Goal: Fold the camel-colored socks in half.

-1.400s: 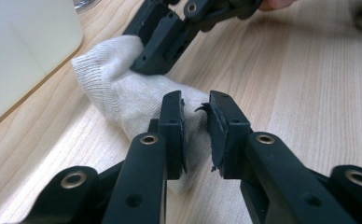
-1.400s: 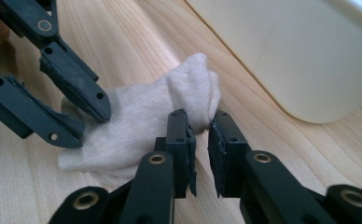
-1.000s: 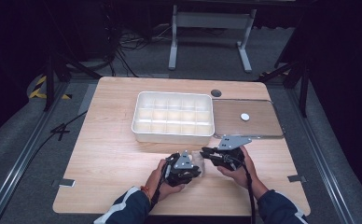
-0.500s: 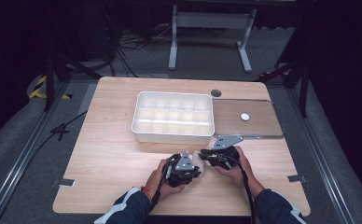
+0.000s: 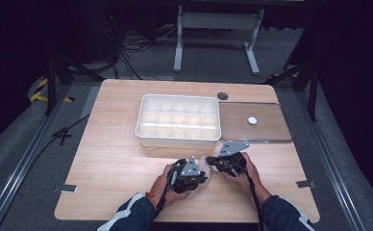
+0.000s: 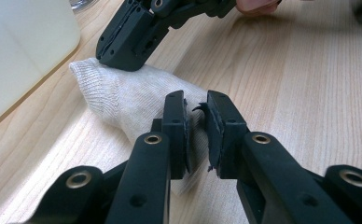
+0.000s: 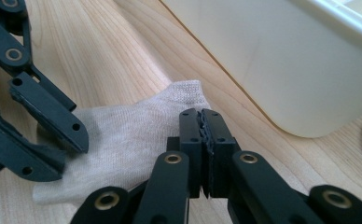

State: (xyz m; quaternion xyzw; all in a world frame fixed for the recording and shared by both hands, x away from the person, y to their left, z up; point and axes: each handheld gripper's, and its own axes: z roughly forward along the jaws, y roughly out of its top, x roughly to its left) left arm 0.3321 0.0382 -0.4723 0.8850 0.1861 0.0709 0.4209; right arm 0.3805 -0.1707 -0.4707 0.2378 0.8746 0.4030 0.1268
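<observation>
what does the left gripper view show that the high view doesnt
The left gripper view alone shows the ribbed knit of the beige sock and the left gripper with its jaws slightly apart, the cloth's edge between them. The high view alone shows the divided white plastic tray whole, the clear lid with a white disc and the person's blue sleeves. Both show the pale wooden table and the right gripper on the sock.
</observation>
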